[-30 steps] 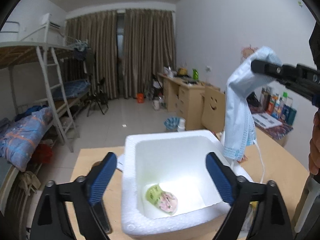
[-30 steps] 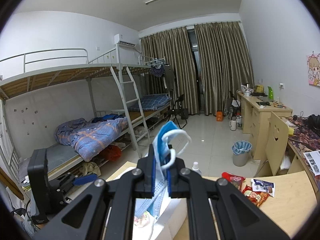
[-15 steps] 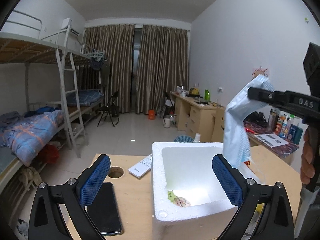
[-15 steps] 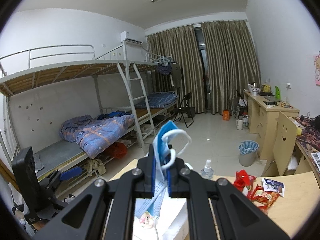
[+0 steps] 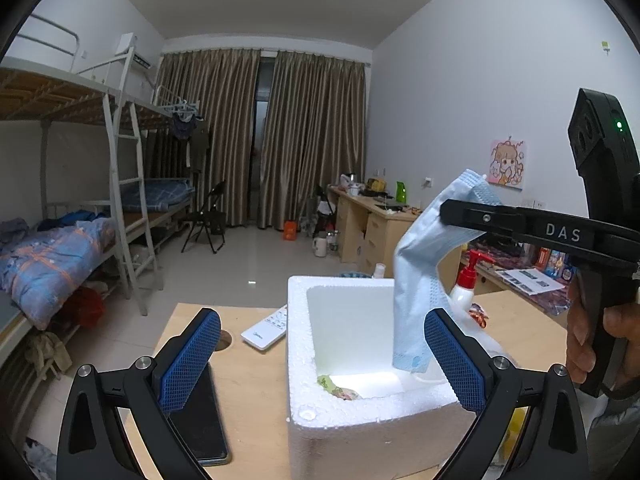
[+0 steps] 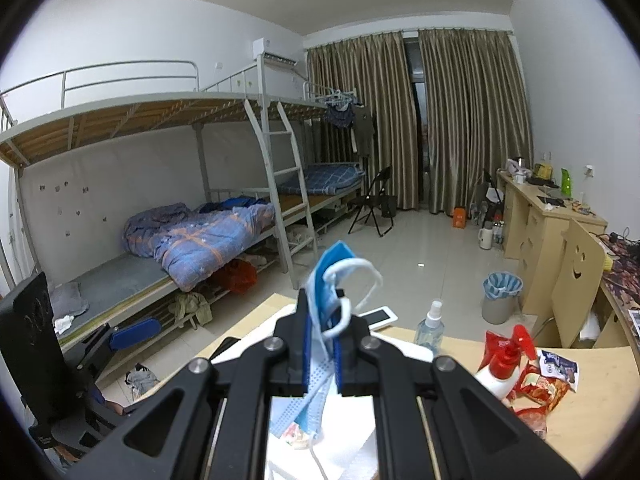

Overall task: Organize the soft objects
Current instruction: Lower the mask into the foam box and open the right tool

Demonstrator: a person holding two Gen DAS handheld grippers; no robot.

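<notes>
- The right gripper is clamped on a blue face mask, its blue pads pressed flat against the folded fabric from both sides.
- In the left wrist view that same right gripper comes in from the right edge, gripped by a person's hand, and the mask hangs down from its tip.
- The mask's top end sticks up past the fingers, with a white ear loop curling out to the right; its lower end dangles over the open top of a white foam box, near the box's right wall.
- The left gripper stands wide apart with nothing between its blue pads; the near left corner of the foam box sits between the two fingers, touched by neither.
- Inside the box, on its floor near the front wall, lies a small soft item in green and pink, partly hidden by the rim.
- The box rests on a light wooden table.
- Left of the box, a dark phone lies flat under the left finger, and a white remote control lies further back beside a round hole in the tabletop.
- Right of the box stand a white bottle with a red pump top and a clear spray bottle; red snack packets lie just beside the pump bottle.
- Beyond the table are bunk beds with a blue quilt along the left wall, brown curtains at the far end, and wooden desks along the right wall.
</notes>
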